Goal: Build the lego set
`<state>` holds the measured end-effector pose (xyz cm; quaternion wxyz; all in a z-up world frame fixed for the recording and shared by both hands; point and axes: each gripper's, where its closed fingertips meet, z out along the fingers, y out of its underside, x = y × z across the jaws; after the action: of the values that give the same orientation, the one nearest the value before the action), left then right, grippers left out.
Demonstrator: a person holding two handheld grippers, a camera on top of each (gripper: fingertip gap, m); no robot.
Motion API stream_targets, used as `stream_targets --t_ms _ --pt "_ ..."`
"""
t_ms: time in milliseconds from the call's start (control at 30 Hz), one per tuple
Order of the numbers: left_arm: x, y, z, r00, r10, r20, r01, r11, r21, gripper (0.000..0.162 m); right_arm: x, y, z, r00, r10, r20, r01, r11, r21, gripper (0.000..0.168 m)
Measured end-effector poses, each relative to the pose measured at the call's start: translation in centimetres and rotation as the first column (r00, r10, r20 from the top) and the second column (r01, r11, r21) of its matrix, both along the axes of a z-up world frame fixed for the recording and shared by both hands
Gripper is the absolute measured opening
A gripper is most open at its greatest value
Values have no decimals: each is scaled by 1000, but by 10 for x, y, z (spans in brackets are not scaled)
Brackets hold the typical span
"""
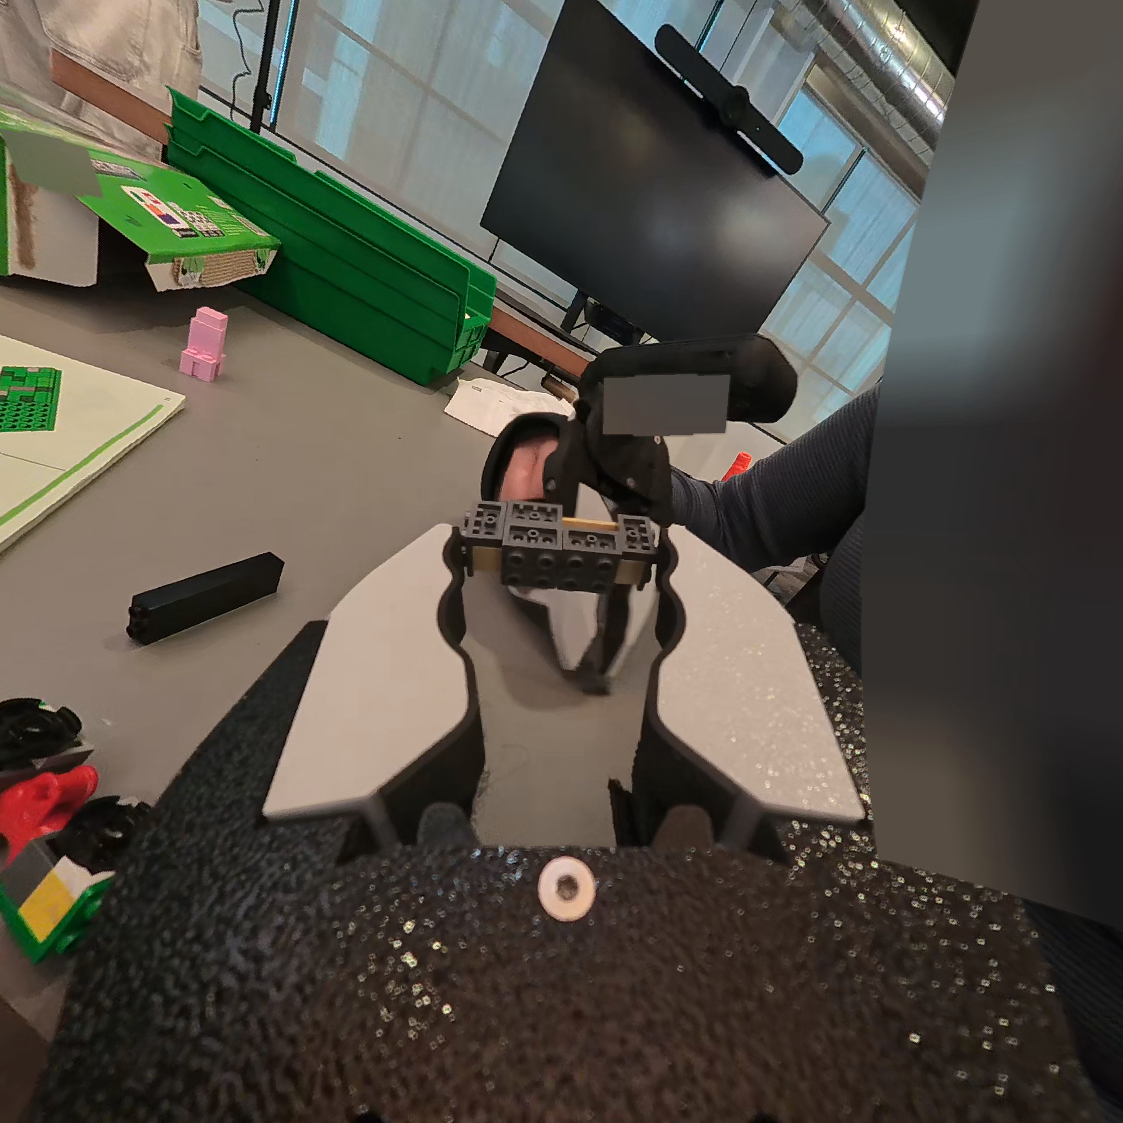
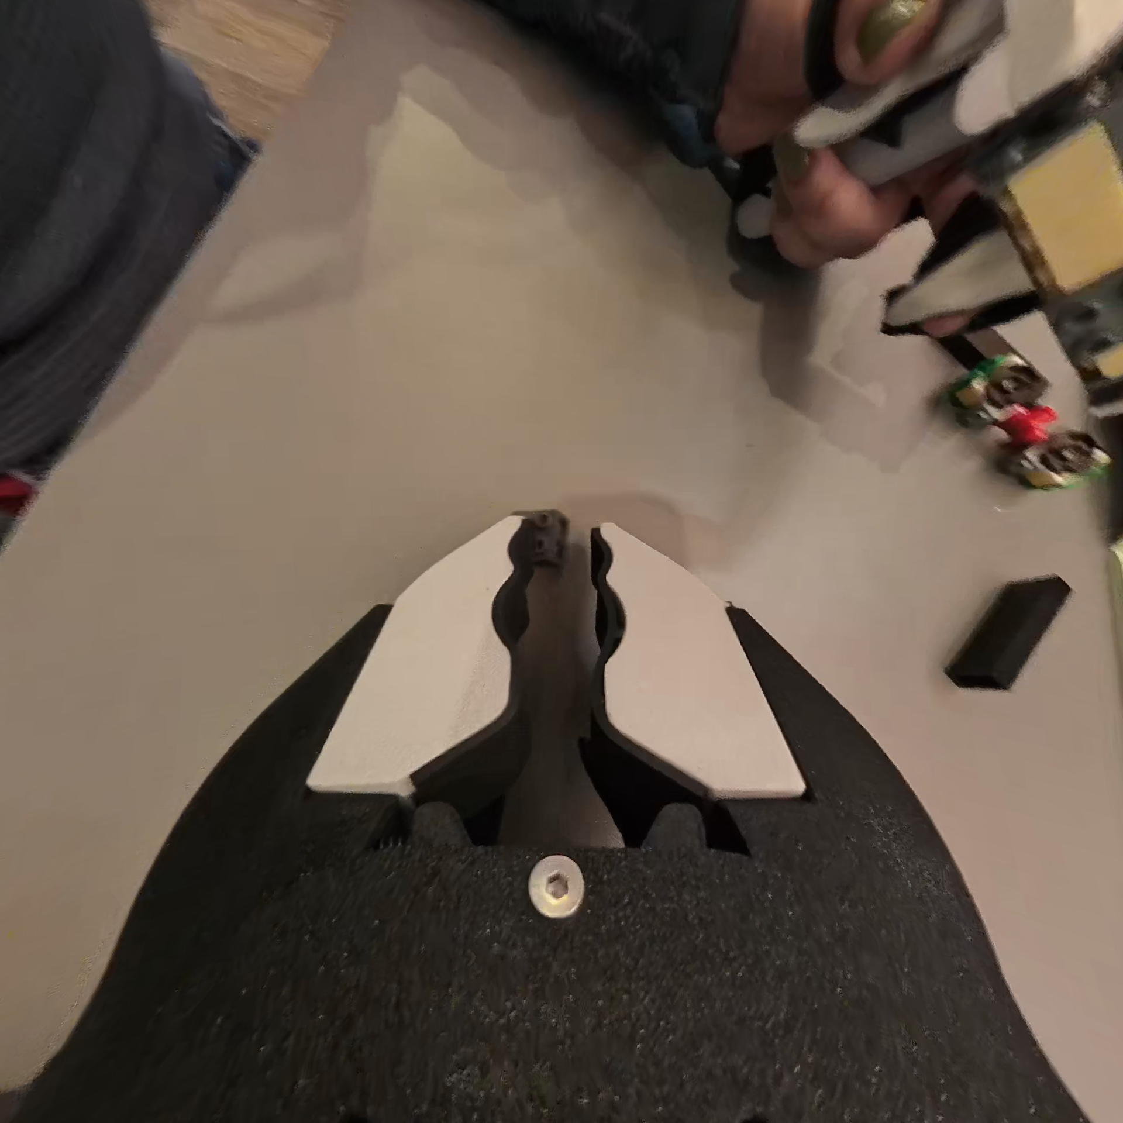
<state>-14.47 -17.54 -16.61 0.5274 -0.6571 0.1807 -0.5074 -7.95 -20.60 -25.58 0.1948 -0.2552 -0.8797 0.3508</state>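
Note:
My left gripper (image 1: pixel 560 550) is shut on a dark grey and tan lego assembly (image 1: pixel 559 565) and holds it by its ends, above the grey table (image 1: pixel 340 486). It shows blurred at the top right of the right wrist view (image 2: pixel 984 200), with the tan face of the assembly (image 2: pixel 1069 225). My right gripper (image 2: pixel 562 535) is closed to a narrow gap, with a small dark grey piece (image 2: pixel 547 538) between its tips, against the left finger. In the left wrist view the right gripper (image 1: pixel 592 674) points down at the table just beyond the assembly.
A long black brick (image 1: pixel 206 598) lies to the left. A heap of red, black and green pieces (image 1: pixel 48 802) is at the near left. Farther back are a pink figure (image 1: pixel 205 343), an instruction booklet (image 1: pixel 79 437), a lego box (image 1: pixel 152 206) and green bins (image 1: pixel 340 255). From the left gripper's tips to the pink figure (image 1: pixel 205 343) is close to 25 centimetres.

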Motion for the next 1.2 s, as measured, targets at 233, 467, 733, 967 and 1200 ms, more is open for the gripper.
stream_targets --t_ms 233,467,733,967,1200 --pt "-2 1 1 1000 0 19 1 1000 -7 61 -9 30 -1 990 -136 -38 138 989 52 14" --pt "-2 0 1 1000 -4 18 4 1000 -8 61 -3 36 1 989 -148 0 148 989 2 14" --pt "-2 0 1 1000 -5 17 5 1000 -8 61 -1 28 -1 992 -120 46 123 991 -48 13" --pt "-2 1 1 1000 -6 20 6 1000 -12 61 3 20 4 995 -85 43 88 994 -70 13" --pt "-2 1 0 1000 -9 23 10 1000 -19 61 1 22 2 992 -111 61 115 990 -76 14"
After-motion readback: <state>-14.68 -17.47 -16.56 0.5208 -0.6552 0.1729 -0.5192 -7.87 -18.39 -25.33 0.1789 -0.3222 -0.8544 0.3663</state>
